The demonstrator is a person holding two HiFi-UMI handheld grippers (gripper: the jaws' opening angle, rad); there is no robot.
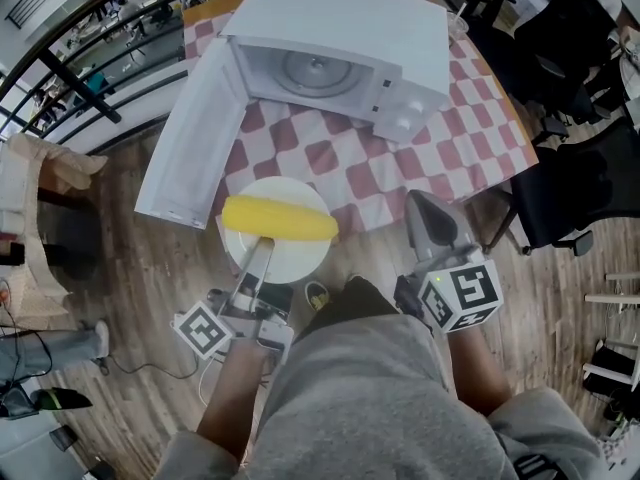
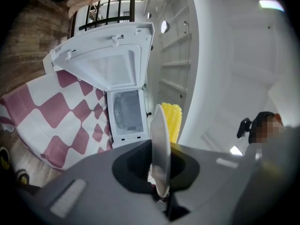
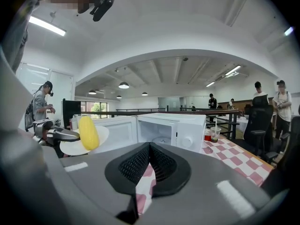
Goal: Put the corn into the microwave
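Note:
A yellow corn cob (image 1: 280, 218) lies on a white plate (image 1: 293, 259) in front of the table. My left gripper (image 1: 262, 252) is shut on the plate's near rim and holds it level. In the left gripper view the plate (image 2: 160, 144) shows edge-on between the jaws, with the corn (image 2: 172, 121) beyond it. The white microwave (image 1: 340, 28) stands on the checked tablecloth (image 1: 440, 148), its door (image 1: 195, 138) swung wide to the left and its cavity (image 1: 315, 73) bare. My right gripper (image 1: 425, 208) hangs to the right of the plate, shut, with nothing in it (image 3: 149, 146).
A drink cup with a straw (image 3: 215, 134) stands right of the microwave (image 3: 168, 130). Black office chairs (image 1: 580, 188) crowd the table's right side. A cardboard box (image 1: 40, 178) sits at the left, and a railing runs behind. Several people stand far off.

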